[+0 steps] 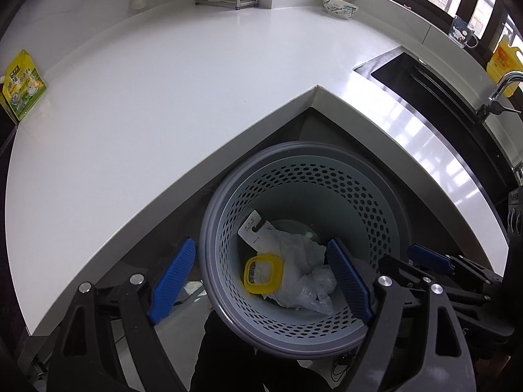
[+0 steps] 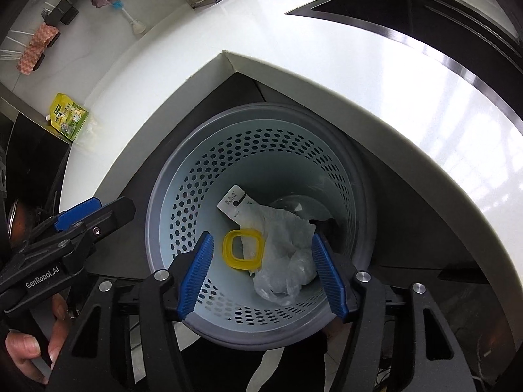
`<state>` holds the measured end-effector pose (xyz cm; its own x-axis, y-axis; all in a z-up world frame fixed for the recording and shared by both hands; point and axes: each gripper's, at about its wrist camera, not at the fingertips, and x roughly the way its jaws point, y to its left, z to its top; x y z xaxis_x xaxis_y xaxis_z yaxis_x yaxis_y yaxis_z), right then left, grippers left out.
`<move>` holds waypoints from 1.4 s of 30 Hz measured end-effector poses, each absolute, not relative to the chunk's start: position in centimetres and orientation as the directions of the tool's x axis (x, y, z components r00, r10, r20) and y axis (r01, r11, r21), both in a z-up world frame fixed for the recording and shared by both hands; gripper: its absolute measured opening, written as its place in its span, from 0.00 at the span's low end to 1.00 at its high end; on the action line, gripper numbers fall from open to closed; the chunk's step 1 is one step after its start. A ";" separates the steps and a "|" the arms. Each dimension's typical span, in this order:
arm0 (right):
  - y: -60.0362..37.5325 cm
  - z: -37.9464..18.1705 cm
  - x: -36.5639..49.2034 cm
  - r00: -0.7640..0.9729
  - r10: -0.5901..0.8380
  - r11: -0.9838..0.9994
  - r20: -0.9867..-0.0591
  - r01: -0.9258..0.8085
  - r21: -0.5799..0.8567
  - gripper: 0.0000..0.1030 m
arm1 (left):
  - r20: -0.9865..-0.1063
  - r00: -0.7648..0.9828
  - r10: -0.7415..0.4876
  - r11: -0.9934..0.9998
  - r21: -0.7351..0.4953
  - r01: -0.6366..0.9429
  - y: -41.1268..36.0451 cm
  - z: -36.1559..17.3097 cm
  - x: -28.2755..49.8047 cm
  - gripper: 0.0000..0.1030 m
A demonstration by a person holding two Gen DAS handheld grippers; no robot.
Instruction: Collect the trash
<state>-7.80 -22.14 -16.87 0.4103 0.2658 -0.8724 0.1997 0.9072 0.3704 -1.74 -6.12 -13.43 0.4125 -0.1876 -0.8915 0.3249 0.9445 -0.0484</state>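
Both grippers empty over the bin, trash already dropped in.

My left gripper and right gripper stand wide apart, holding nothing. In the perforated bin, tucked under the worktop's inner corner, lie a yellow ring, crumpled plastic wrap and a card tag, its long axis leaning up the wall. A green packet waits at the worktop's left edge.

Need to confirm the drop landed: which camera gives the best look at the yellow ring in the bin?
The right wrist view: the yellow ring lies centred between open fingers, fully unobstructed, on the bin floor beside crumpled plastic. The left wrist view shows the ring too, whole but lower and more off-centre.
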 end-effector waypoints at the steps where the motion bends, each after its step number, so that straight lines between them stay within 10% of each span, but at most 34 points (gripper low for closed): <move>1: -22.2 -16.7 -7.8 0.411 0.265 0.908 -0.873 0.199 0.369 0.58 | -0.891 0.415 -0.187 0.945 -0.047 0.324 -6.2 -13.3 -1.7 0.79; 42: -21.9 -13.2 -8.1 0.436 0.220 0.936 -0.873 0.157 0.314 0.64 | -0.857 0.485 -0.173 0.952 -0.019 0.306 -5.9 -9.5 -1.9 0.92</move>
<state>-8.06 -21.93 -13.15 0.4363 0.2197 -0.8726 0.1569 0.9363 0.3142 -1.92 -5.87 -9.50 0.4852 -0.1733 -0.8571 0.3064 0.9517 -0.0190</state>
